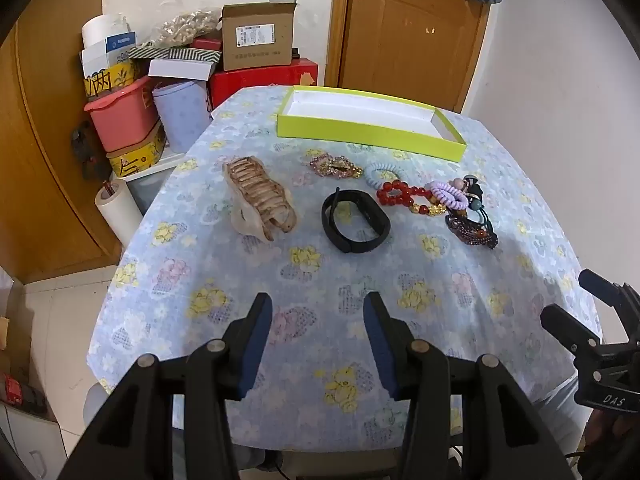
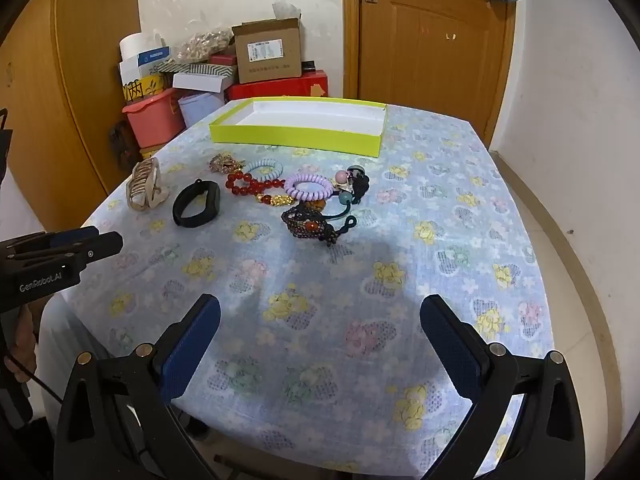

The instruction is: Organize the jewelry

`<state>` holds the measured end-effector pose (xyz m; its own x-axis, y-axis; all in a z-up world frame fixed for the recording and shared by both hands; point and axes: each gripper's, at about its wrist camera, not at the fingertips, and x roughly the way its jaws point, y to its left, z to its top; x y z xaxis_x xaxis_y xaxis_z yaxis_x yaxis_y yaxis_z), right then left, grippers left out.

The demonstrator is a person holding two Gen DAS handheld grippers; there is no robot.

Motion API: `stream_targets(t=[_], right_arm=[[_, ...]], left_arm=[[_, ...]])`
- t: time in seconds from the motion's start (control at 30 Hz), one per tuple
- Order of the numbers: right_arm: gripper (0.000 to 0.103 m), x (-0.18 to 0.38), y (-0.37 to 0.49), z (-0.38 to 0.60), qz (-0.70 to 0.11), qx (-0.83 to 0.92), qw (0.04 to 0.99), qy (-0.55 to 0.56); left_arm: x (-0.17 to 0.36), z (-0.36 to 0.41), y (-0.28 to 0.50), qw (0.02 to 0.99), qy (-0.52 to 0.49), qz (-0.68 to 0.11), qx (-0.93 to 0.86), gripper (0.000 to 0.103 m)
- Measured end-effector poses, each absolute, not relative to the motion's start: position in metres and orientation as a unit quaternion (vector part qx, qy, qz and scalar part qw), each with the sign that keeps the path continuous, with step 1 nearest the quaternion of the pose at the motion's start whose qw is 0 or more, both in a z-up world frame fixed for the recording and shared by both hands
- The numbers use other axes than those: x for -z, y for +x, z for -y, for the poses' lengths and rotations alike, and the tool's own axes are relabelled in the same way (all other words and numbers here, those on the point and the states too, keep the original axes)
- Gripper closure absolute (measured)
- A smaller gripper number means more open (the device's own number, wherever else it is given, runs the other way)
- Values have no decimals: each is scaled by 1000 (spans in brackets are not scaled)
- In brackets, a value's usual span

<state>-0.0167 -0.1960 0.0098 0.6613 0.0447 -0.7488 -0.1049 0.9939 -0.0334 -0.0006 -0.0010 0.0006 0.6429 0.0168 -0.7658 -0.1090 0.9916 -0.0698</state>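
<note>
We've got both sets of fingers spread, empty. Black band (image 1: 355, 222), well short of the yellow tray (image 1: 372, 130), looks light, rubbery; we'd pinch its rim.

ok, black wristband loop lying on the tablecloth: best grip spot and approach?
Take the black wristband loop on its near strap arc, coming from above with one finger inside the ring and one outside. It rests as an open oval, standing on its edge, so the strap wall is thin and pinchable. The open left tool points straight at it; the beige hair claw clip sits apart, so there is clearance.
</note>
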Motion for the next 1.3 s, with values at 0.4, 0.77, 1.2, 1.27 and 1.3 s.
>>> stream_targets(t=[0.4,0.77,1.2,1.27,1.3], right_arm=[[3,-8,-15,194,-412,-41,909,-38],[3,-9,-19,196,-414,-42,908,-38],[3,-8,-18,196,-415,-42,908,-39],[3,-8,-18,196,-415,-41,908,-39],[3,-8,-18,196,-415,-41,908,-39]], left_arm=[[1,4,-3,903,-57,-425,-21,54],[1,3,-4,900,-58,-432,-18,54],[4,6,-4,899,-57,-434,-14,54],[4,6,-4,899,-57,-433,-14,54],[4,6,-4,899,-58,-434,-13,54]])
